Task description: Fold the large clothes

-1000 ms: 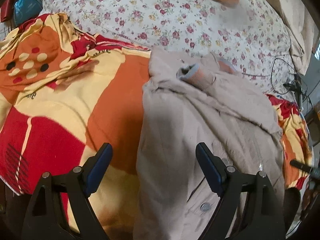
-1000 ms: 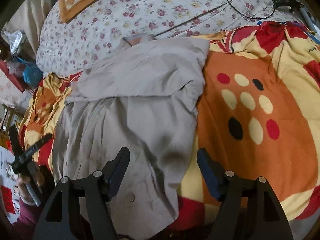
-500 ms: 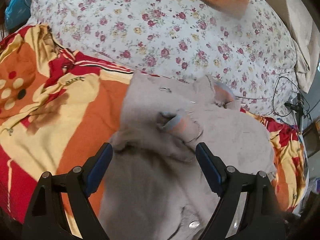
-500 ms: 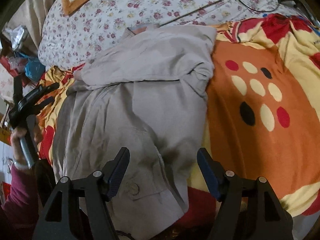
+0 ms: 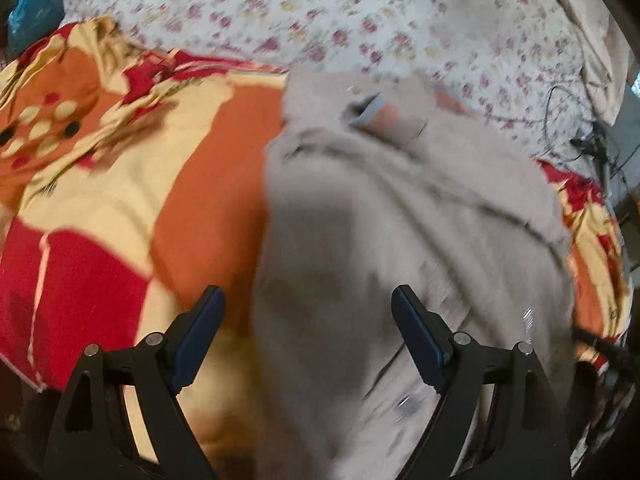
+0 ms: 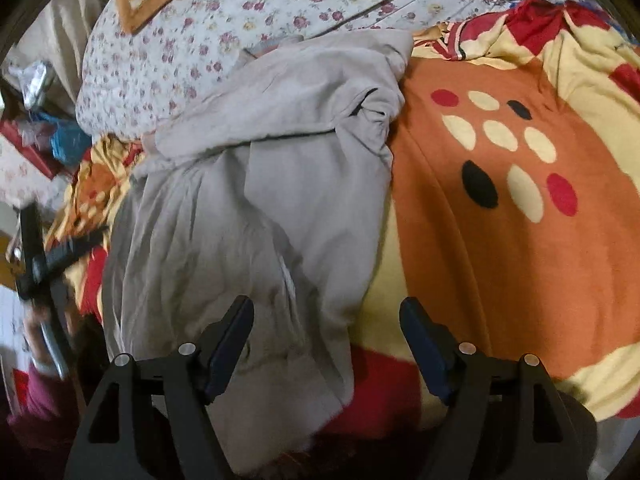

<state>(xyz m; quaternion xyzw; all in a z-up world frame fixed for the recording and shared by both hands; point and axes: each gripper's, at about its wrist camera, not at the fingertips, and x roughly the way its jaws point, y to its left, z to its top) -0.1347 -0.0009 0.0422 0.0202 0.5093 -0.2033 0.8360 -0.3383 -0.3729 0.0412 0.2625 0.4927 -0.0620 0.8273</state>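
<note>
Jaws of the left gripper stand wide apart, gripping nothing; the right gripper is opening its jaws above the grey jacket; it lies crumpled on the orange blanket covering the bed.

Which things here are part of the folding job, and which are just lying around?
Part of the job:
- grey jacket
- left gripper, open
- right gripper, fingers opening

Lying about:
- orange and red blanket
- floral sheet
- black cables
- blue bag
</note>
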